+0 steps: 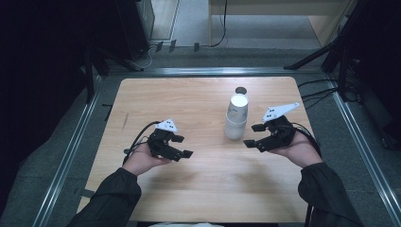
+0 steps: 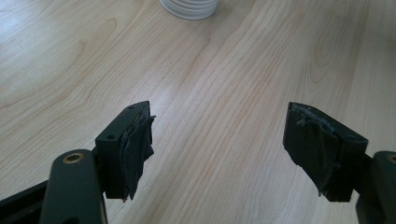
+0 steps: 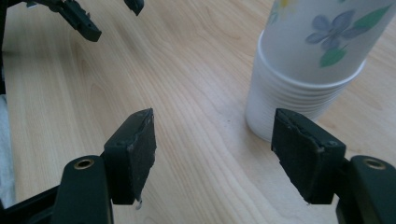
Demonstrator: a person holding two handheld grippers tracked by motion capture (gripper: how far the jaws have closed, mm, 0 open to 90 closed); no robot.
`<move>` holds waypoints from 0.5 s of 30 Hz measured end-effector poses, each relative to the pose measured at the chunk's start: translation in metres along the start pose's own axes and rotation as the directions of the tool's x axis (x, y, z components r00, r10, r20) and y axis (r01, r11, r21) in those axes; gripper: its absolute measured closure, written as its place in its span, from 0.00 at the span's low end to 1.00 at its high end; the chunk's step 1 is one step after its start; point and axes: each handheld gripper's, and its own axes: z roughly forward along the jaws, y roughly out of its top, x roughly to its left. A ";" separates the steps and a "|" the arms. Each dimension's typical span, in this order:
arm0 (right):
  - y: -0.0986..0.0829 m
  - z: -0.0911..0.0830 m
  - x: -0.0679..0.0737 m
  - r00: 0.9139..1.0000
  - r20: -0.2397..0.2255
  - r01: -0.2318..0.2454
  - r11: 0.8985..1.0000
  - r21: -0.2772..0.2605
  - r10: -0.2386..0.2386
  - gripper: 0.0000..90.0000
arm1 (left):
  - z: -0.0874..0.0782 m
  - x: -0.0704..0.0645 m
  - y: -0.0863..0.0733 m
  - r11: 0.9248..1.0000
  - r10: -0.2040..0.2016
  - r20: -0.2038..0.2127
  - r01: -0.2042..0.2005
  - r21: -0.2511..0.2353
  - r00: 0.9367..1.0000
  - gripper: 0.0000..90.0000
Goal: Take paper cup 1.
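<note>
A light wooden table (image 1: 198, 99) with a pale grain carries a stack of white paper cups (image 1: 236, 117) standing upright toward its right half, and a small round dark object (image 1: 241, 90) lies just behind the stack near the far edge

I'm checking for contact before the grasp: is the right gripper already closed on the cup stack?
No, the right gripper has its jaws wide apart, with the cup stack standing free beyond them.

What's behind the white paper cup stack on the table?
Behind the white stack of nested paper cups, a small dark round object lies on the light wooden table, partly covered by the stack's rim; what it is can't be told.
</note>
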 end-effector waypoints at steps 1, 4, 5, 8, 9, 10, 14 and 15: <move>0.000 0.000 0.000 1.000 0.000 0.000 1.000 0.000 0.000 0.34 | 0.000 0.000 0.000 1.000 0.000 0.004 0.000 0.002 1.000 0.27; 0.007 -0.004 -0.006 1.000 0.012 0.014 1.000 0.025 -0.014 0.34 | 0.001 0.000 0.000 1.000 0.004 0.011 -0.004 0.001 1.000 0.27; 0.012 -0.006 -0.011 0.999 0.020 0.025 0.999 0.043 -0.025 0.34 | 0.002 -0.001 0.001 1.000 0.006 0.013 -0.006 0.002 1.000 0.27; 0.020 -0.009 -0.018 0.999 0.029 0.029 0.998 0.051 -0.030 0.34 | 0.002 -0.001 0.001 1.000 0.018 0.015 -0.018 0.008 1.000 0.27; 0.020 -0.009 -0.018 0.999 0.029 0.029 0.998 0.051 -0.030 0.34 | 0.002 -0.001 0.001 1.000 0.018 0.015 -0.018 0.008 1.000 0.27; 0.022 -0.010 -0.021 0.999 0.028 0.025 0.999 0.048 -0.026 0.34 | 0.002 -0.001 0.001 1.000 0.018 0.019 -0.018 0.009 1.000 0.27; 0.032 -0.007 -0.034 0.999 0.034 0.024 0.998 0.063 -0.026 0.33 | 0.003 -0.002 0.001 1.000 0.020 0.024 -0.020 0.011 0.999 0.27; 0.032 -0.007 -0.034 0.999 0.034 0.024 0.998 0.063 -0.026 0.33 | 0.003 -0.002 0.001 1.000 0.023 0.026 -0.023 0.012 0.999 0.27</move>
